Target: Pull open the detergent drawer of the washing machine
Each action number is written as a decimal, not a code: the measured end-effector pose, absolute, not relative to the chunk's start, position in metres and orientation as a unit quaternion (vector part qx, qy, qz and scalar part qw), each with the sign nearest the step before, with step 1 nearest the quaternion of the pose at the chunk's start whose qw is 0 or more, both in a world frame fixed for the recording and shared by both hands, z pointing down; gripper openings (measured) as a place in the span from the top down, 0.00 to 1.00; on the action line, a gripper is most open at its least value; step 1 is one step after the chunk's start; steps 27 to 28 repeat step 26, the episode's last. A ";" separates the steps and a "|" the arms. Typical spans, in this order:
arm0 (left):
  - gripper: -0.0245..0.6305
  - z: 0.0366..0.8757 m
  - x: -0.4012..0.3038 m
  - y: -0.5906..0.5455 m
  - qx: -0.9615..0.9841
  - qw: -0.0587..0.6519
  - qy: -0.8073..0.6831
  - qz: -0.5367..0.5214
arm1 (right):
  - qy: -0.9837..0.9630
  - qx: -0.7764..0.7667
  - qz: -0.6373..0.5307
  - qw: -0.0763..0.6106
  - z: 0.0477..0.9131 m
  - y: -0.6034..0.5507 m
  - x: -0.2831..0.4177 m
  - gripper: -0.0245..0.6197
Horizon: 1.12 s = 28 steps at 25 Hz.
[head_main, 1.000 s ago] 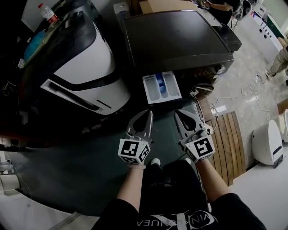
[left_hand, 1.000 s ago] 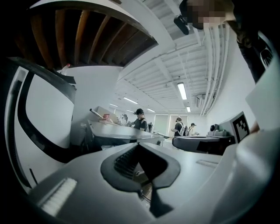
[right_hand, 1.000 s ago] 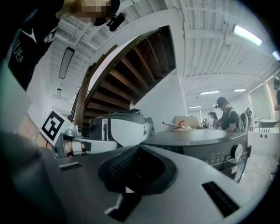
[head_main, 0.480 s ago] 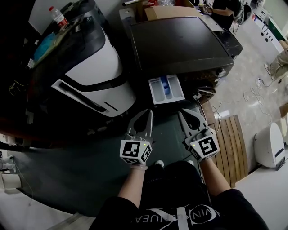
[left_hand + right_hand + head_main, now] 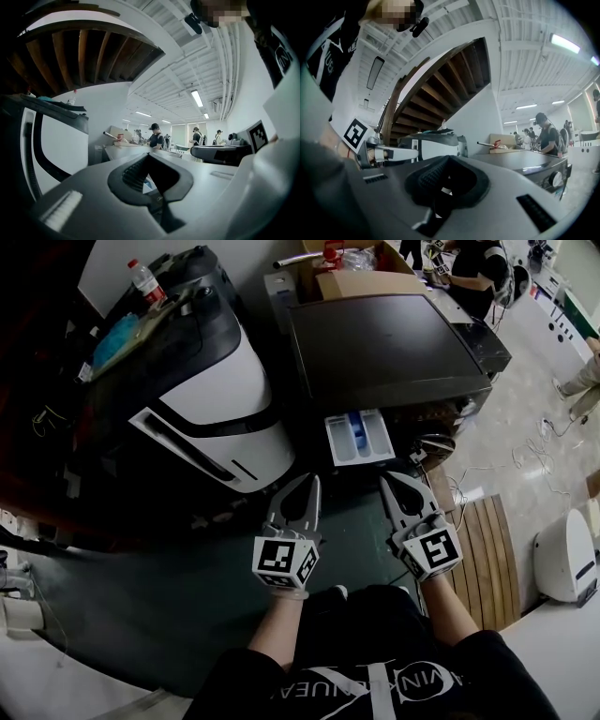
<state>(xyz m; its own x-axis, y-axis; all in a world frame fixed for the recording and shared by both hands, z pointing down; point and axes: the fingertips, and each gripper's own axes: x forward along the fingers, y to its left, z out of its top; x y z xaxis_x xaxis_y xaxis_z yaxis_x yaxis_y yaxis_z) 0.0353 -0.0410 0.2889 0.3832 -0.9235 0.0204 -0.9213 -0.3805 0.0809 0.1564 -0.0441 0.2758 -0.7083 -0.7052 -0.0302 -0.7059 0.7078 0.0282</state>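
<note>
Two claws, left point(image 5: 311, 481) and right point(image 5: 386, 479), side by side, each pinched shut on nothing; one detergent drawer point(image 5: 359, 437) pulled out just ahead, between their tips, from the front of one dark washing machine point(image 5: 384, 348) beyond.

Workshop or appliance test hall. Washing machine point(image 5: 384, 348) and bulky white appliance point(image 5: 216, 399) standing loose, upper half of frame; cardboard box point(image 5: 361, 282) top centre; stray cables point(image 5: 539, 470) right; people point(image 5: 154, 137) far back under strip light point(image 5: 197, 98).
</note>
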 end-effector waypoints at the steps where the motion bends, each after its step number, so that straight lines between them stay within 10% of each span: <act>1: 0.95 0.287 0.034 -0.040 0.830 0.037 -0.556 -0.013 | 0.924 -0.383 0.019 0.009 0.274 -0.043 0.155 0.95; 28: 0.95 0.272 0.016 -0.028 0.834 0.028 -0.550 -0.024 | 0.914 -0.405 0.027 0.016 0.261 -0.023 0.142 0.95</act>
